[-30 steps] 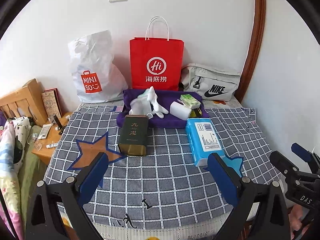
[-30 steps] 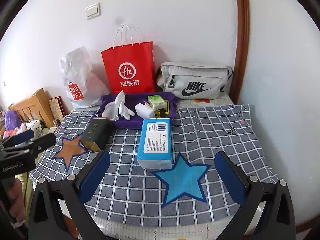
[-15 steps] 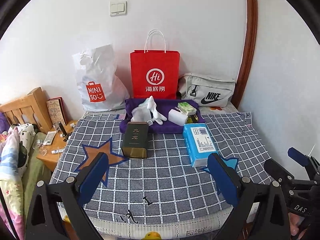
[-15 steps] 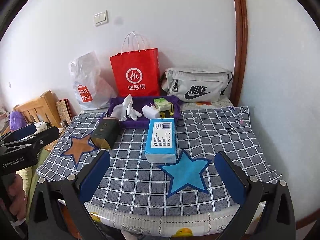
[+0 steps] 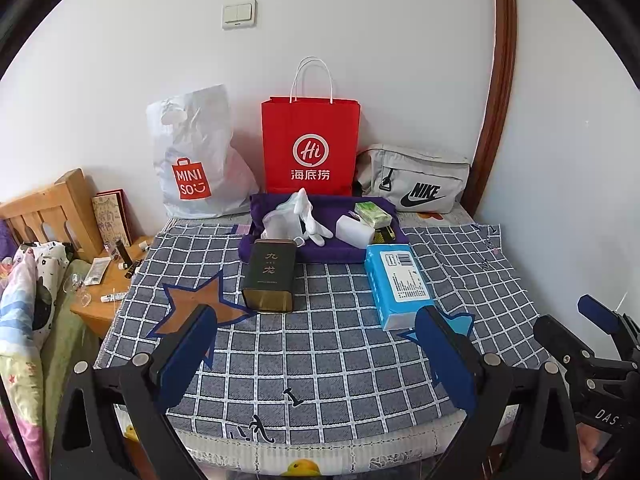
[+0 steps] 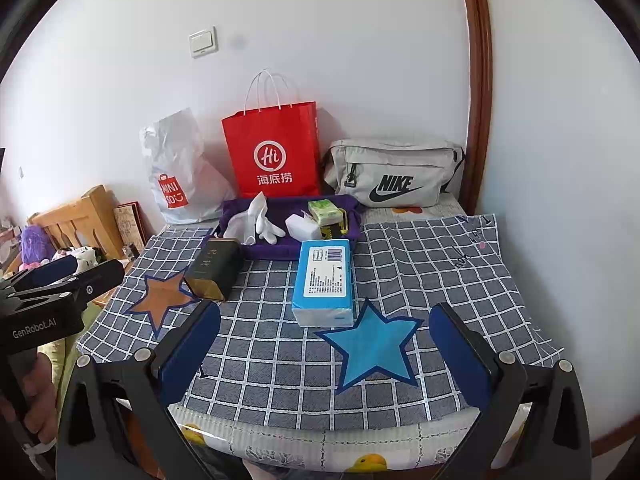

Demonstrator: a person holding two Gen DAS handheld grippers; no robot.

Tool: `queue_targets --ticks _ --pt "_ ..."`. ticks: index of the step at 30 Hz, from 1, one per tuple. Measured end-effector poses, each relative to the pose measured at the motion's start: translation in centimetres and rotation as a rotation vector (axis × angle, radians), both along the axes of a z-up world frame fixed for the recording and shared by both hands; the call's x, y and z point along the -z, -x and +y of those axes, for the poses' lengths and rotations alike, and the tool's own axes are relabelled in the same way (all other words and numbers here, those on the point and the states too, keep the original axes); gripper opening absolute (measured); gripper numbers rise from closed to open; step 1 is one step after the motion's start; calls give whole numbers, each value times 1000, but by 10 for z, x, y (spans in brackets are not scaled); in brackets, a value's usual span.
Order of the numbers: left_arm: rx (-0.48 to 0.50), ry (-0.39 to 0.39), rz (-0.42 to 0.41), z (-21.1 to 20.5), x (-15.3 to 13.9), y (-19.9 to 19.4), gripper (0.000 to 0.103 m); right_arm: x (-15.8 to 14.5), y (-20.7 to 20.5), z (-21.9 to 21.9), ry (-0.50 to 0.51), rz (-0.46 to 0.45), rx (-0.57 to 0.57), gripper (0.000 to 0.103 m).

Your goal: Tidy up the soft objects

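A purple tray [image 5: 332,250] [image 6: 280,250] sits at the back of the checked cloth, holding white gloves [image 5: 310,220] [image 6: 262,220], a white packet [image 5: 354,232] [image 6: 303,227] and a green tissue pack [image 5: 373,215] [image 6: 326,212]. In front of it lie a blue tissue pack [image 5: 398,284] [image 6: 325,280] and a dark tin [image 5: 270,274] [image 6: 214,268]. My left gripper [image 5: 316,356] is open, hovering near the table's front edge. My right gripper [image 6: 326,354] is open too, just short of the blue star [image 6: 370,344].
A red paper bag [image 5: 310,148], a white plastic bag [image 5: 194,156] and a grey waist bag [image 5: 414,182] stand against the back wall. A wooden bedside stand [image 5: 106,284] with small items and bedding lies to the left. An orange star [image 5: 196,300] marks the cloth's left.
Both grippers have pulled back from the table and risen, so the objects look smaller and the table's front edge shows. Nothing on the table has moved.
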State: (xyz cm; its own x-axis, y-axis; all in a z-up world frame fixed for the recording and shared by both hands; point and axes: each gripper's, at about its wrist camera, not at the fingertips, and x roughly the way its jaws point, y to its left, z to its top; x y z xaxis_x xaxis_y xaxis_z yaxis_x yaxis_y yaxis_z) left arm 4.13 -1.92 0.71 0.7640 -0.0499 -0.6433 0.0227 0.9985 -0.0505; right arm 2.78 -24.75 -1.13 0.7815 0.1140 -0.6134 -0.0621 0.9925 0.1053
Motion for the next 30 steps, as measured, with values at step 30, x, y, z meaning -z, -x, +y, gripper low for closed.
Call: queue_targets --ticks 30 --pt "-7 0 -3 1 -1 1 100 -6 1 4 0 -12 -11 103"
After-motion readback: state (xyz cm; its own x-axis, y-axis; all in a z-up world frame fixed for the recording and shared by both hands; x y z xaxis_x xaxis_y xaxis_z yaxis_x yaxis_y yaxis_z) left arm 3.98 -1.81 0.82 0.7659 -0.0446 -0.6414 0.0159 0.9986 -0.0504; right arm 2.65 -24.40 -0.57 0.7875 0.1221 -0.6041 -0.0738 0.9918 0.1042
